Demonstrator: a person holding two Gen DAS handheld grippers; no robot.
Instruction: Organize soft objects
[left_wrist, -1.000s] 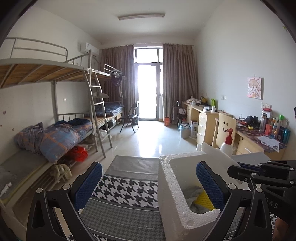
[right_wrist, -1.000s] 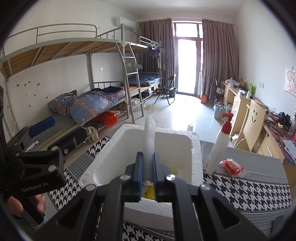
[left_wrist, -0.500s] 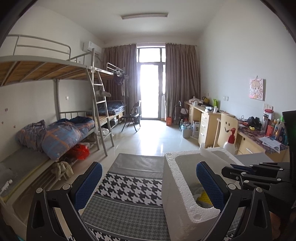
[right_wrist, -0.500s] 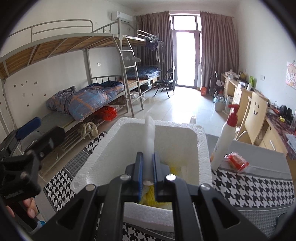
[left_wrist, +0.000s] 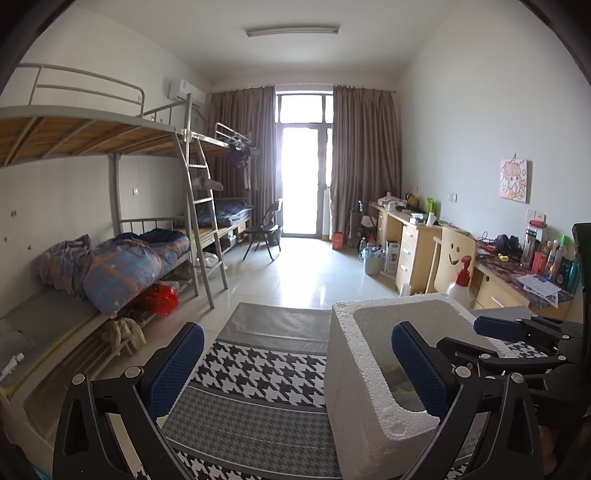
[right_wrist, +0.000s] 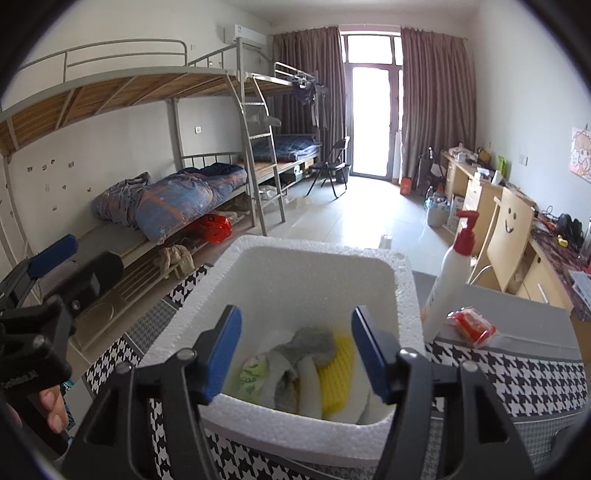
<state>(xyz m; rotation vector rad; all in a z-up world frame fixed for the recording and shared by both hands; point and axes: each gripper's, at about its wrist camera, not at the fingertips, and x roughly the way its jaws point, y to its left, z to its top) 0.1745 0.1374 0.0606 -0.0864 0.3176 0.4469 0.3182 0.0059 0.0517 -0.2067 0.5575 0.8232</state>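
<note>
Table under a houndstooth cloth (right_wrist: 517, 373), the work surface. White foam box (right_wrist: 402, 291), open-topped, standing on the cloth; the collecting bin for the soft goods. Contents, lying loose on the box floor: a yellow ribbed sponge (right_wrist: 336, 373), a grey sock (right_wrist: 306, 345), a white roll (right_wrist: 308, 387) and a small green-printed pouch (right_wrist: 253, 371), all heaped together and touching. Pump bottle (right_wrist: 448, 273), white with red head, upright just beside the box's right wall; red packet (right_wrist: 472, 326) on the cloth at its foot. Right gripper (right_wrist: 295, 350): poised over the near rim of the box, jaws just opened and now spread, nothing between the pads, the white roll lying directly below them. Left gripper (left_wrist: 295, 365): spread wide and empty, the box's left wall standing between its fingers without contact. Handling note: the release appears complete; best to lift the right gripper straight up clear of the rim before swinging away, as the light box would shift easily.
</note>
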